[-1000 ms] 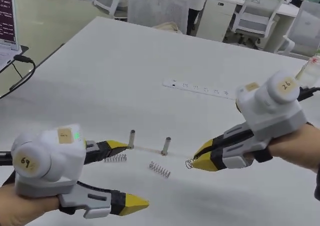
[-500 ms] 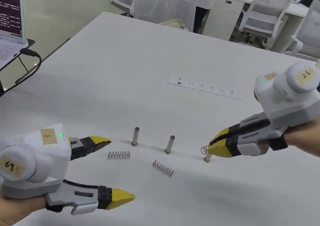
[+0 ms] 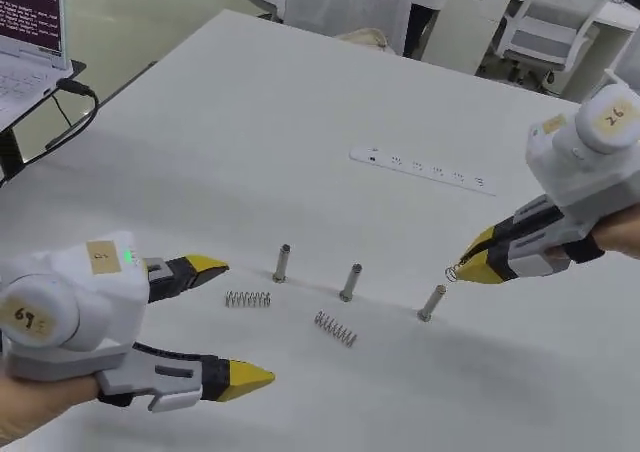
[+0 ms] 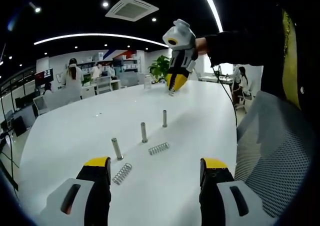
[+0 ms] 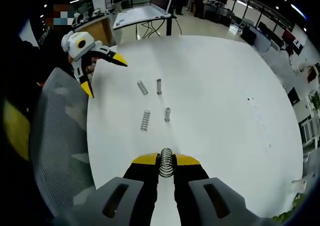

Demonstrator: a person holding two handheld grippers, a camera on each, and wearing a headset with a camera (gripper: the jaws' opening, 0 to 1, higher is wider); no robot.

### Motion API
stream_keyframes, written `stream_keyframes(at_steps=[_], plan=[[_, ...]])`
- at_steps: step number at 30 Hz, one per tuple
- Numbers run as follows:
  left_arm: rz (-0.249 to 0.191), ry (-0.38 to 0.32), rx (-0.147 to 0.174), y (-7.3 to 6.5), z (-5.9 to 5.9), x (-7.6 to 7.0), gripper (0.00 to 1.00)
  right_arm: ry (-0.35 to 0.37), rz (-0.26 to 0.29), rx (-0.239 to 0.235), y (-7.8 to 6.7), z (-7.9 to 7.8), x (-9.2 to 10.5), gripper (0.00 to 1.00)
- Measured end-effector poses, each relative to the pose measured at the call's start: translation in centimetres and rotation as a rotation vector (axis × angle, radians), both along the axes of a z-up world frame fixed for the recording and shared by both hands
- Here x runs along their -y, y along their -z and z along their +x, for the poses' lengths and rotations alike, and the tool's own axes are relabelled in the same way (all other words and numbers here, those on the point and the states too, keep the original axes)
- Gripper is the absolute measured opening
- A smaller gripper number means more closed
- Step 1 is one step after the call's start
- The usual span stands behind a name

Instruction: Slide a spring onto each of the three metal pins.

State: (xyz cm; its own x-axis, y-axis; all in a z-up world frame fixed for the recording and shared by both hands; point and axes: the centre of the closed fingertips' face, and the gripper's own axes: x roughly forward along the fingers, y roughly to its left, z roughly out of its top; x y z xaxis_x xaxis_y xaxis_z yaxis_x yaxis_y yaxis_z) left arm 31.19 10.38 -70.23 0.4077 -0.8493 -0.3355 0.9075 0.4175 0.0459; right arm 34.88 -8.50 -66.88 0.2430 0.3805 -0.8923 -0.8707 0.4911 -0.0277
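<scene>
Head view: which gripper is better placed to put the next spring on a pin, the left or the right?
Right. The right gripper is shut on a spring and hangs close to the rightmost pin, which is bare. The left gripper is open and holds nothing.

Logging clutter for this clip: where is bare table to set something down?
Free: the wide stretch between the power strip and the pins, and beyond the strip. Crowded: around the three pins and two loose springs.

An open-plan office: pale mesh swivel chairs (image 3: 540, 27) stand around long white tables (image 3: 250, 122), beside an open silver laptop (image 3: 30, 22), under a square ceiling air-conditioning vent (image 4: 131, 8) and curved strip lights (image 4: 100, 36).
</scene>
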Motion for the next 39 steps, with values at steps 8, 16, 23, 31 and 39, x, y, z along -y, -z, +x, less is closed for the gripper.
stream_keyframes(at_steps=[8,16,23,31,39], plan=[[0.005,0.002,0.005,-0.1,0.0,0.0,0.68,-0.049,-0.099,-0.053,1.5,1.1,1.0,0.08],[0.009,0.002,0.008,-0.1,0.0,0.0,0.67,-0.072,-0.139,-0.113,3.0,2.0,1.4,0.08],[0.015,-0.003,0.002,0.3,0.0,-0.3,0.67,-0.07,-0.156,-0.158,4.4,2.0,2.1,0.08],[0.02,-0.002,-0.003,0.5,0.1,-0.1,0.66,-0.08,-0.16,-0.164,4.9,2.3,2.0,0.08],[0.02,0.0,-0.005,0.5,0.1,-0.1,0.65,-0.085,-0.172,-0.178,5.3,2.1,2.3,0.08]])
